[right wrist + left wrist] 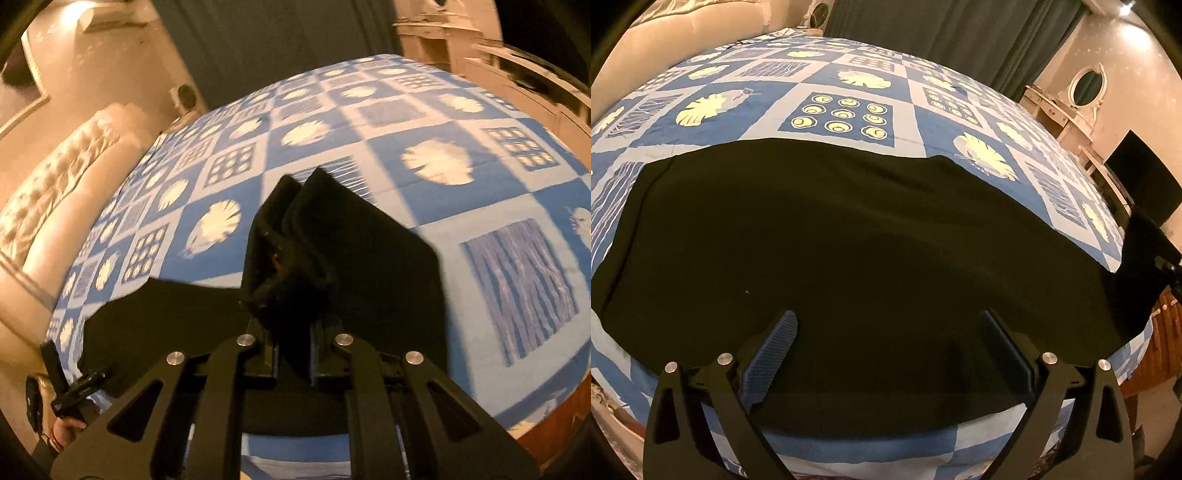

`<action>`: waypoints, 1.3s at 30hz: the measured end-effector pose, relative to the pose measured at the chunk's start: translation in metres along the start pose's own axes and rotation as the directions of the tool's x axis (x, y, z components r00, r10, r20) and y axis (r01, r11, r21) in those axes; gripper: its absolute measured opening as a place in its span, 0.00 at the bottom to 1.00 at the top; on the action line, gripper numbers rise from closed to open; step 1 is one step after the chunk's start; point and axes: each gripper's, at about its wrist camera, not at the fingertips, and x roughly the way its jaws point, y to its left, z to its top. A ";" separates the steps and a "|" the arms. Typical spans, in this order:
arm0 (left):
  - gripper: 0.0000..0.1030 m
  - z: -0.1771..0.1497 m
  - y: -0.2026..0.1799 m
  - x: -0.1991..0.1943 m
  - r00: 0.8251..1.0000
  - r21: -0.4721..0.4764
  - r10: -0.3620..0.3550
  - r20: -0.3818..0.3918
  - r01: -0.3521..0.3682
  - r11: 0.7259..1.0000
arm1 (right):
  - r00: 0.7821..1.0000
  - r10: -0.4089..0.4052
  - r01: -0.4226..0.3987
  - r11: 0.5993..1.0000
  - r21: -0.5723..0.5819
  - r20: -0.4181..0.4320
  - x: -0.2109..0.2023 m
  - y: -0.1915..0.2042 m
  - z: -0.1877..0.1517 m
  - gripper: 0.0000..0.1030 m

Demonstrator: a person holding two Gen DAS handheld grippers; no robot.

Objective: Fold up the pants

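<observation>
The black pants (831,236) lie spread flat across the blue patterned bedspread (842,88). My left gripper (886,325) is open and empty, its fingers just above the near part of the pants. My right gripper (293,321) is shut on a bunched end of the black pants (332,236) and holds it lifted above the bedspread (461,229); the fabric hides the fingertips. The right gripper with the raised cloth shows at the right edge of the left wrist view (1152,240). The left gripper shows at the lower left of the right wrist view (70,387).
A tufted cream headboard (55,192) runs along the bed's left side. Dark curtains (942,29) hang behind the bed. A white dresser with an oval mirror (1086,88) and a dark screen (1145,173) stand to the right.
</observation>
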 end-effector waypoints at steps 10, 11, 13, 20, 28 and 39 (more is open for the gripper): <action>0.95 -0.002 -0.002 0.002 1.000 0.010 0.014 0.000 -0.014 1.000 | 0.997 0.025 -0.033 0.992 -0.125 -0.067 0.045 0.075 -0.035 0.12; 0.95 -0.002 -0.002 0.002 1.000 0.010 0.015 0.000 -0.015 1.000 | 0.997 0.029 -0.039 0.990 -0.134 -0.074 0.049 0.080 -0.038 0.12; 0.95 -0.002 -0.002 0.002 1.000 0.010 0.015 0.001 -0.015 1.000 | 0.995 0.038 -0.052 0.987 -0.154 -0.094 0.057 0.094 -0.045 0.12; 0.95 -0.001 -0.002 0.002 1.000 0.010 0.016 0.001 -0.016 1.000 | 0.987 0.050 -0.082 0.972 -0.219 -0.150 0.075 0.128 -0.072 0.13; 0.95 -0.001 -0.002 0.002 1.000 0.007 0.020 0.004 -0.020 1.000 | 0.981 0.035 -0.083 0.964 -0.252 -0.189 0.088 0.140 -0.090 0.15; 0.95 -0.002 -0.002 0.002 1.000 0.005 0.021 0.006 -0.021 1.000 | 0.979 0.023 -0.078 0.960 -0.268 -0.204 0.092 0.143 -0.097 0.17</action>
